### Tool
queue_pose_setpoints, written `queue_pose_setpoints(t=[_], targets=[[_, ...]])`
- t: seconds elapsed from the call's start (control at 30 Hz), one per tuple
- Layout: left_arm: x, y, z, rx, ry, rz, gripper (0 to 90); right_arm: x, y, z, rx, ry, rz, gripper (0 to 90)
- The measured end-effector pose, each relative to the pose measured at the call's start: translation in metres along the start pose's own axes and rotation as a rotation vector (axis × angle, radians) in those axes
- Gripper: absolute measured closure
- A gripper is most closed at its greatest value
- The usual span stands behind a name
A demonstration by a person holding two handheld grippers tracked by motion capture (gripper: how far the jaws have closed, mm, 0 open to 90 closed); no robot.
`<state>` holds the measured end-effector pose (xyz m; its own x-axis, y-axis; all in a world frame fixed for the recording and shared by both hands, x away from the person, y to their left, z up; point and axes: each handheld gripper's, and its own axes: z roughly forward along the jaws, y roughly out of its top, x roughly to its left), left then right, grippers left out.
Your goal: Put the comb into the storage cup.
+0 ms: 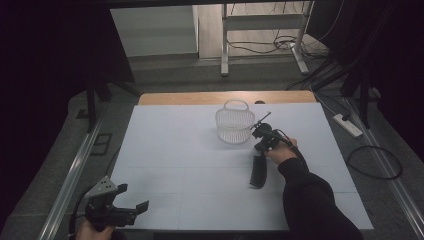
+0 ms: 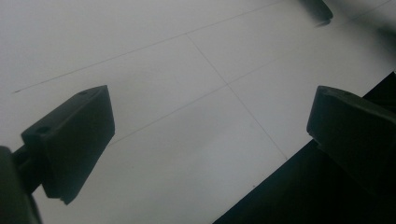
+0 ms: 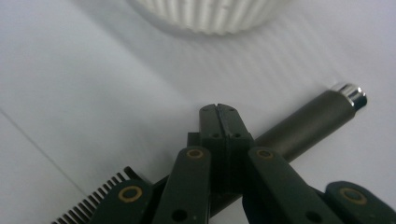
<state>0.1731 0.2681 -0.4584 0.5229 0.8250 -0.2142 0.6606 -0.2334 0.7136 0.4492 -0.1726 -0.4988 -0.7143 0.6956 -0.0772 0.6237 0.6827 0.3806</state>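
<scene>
A black comb (image 1: 258, 172) with a round handle lies on the white table right of centre, teeth end toward me. In the right gripper view its handle (image 3: 308, 123) with a silver cap runs under the jaws, and the teeth (image 3: 93, 200) show at bottom left. My right gripper (image 1: 261, 149) points down over the handle; in its own view the right gripper (image 3: 218, 112) has its jaws pressed flat together above the comb, with nothing between them. A white ribbed basket (image 1: 234, 125) stands just beyond it, and the basket (image 3: 210, 14) is close ahead. My left gripper (image 1: 132, 197) rests open at the front left corner; its own view shows the left gripper (image 2: 210, 100) wide apart over bare table.
The white table sheet (image 1: 175, 150) ends in a wooden strip (image 1: 200, 97) at the far side. The table's front edge (image 2: 289, 186) runs near my left jaws. A power strip (image 1: 348, 125) and cables lie on the floor at right.
</scene>
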Motion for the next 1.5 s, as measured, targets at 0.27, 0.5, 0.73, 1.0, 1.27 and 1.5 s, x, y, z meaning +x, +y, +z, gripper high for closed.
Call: queue_pose_setpoints(t=[0.27, 0.5, 0.73, 1.0, 1.27, 1.5], targets=[[0.0, 0.0, 0.0, 0.002, -0.001, 0.0, 2.0, -0.022, -0.01, -0.004, 0.005, -0.024, 0.057, 89.5], [0.0, 0.0, 0.0, 0.002, -0.002, 0.0, 2.0, -0.034, -0.021, -0.008, 0.004, -0.031, 0.094, 89.5], [0.0, 0.0, 0.0, 0.003, -0.002, -0.001, 2.0, -0.043, -0.035, -0.014, 0.013, -0.04, 0.112, 89.5], [0.0, 0.001, 0.0, 0.005, 0.0, -0.003, 2.0, -0.05, -0.053, -0.023, 0.017, -0.035, 0.126, 89.4], [0.0, 0.001, 0.001, 0.005, -0.001, -0.005, 2.1, -0.052, -0.073, -0.033, 0.04, -0.041, 0.134, 89.4], [0.0, 0.001, 0.001, 0.005, -0.002, -0.006, 2.1, -0.056, -0.098, -0.044, 0.044, -0.032, 0.16, 89.4]])
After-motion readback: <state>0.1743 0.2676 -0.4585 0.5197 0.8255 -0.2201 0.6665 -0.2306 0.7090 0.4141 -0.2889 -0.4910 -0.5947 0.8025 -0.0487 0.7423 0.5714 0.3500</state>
